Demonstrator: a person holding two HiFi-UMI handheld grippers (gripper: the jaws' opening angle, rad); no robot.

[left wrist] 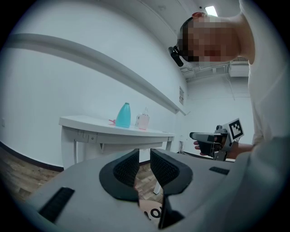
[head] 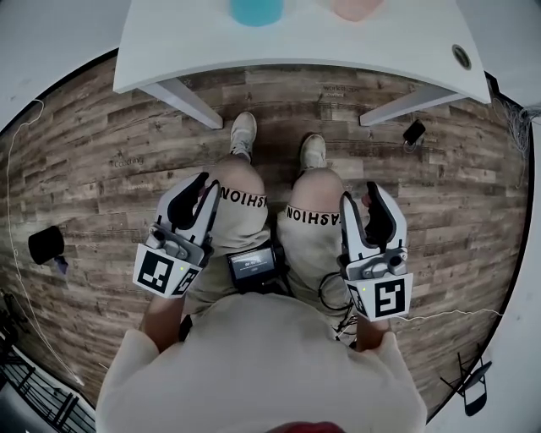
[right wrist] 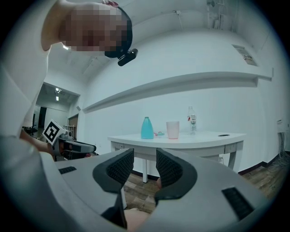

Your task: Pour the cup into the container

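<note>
The white table [head: 296,42] is spanning the head view's top. Lower centre, the left gripper [head: 198,188] and right gripper [head: 362,199] are hanging narrowly parted, empty. The teal container [head: 256,10] and pink cup [head: 355,8] are standing top centre; widening the jaws before reaching is probably helping.

We're in a bare, lab-like recording room here: plain white walls [right wrist: 217,50] with a long white ledge [right wrist: 181,84] running along them, and a grey-brown wood-look plank floor [head: 101,169]. One curved white tabletop [head: 296,46] stands on white legs, with a round cable hole [head: 461,57] at its right end. A thin white cable [head: 456,314] trails across the floor on the right, and a white air-conditioning unit [left wrist: 238,69] sits up by the ceiling.
</note>
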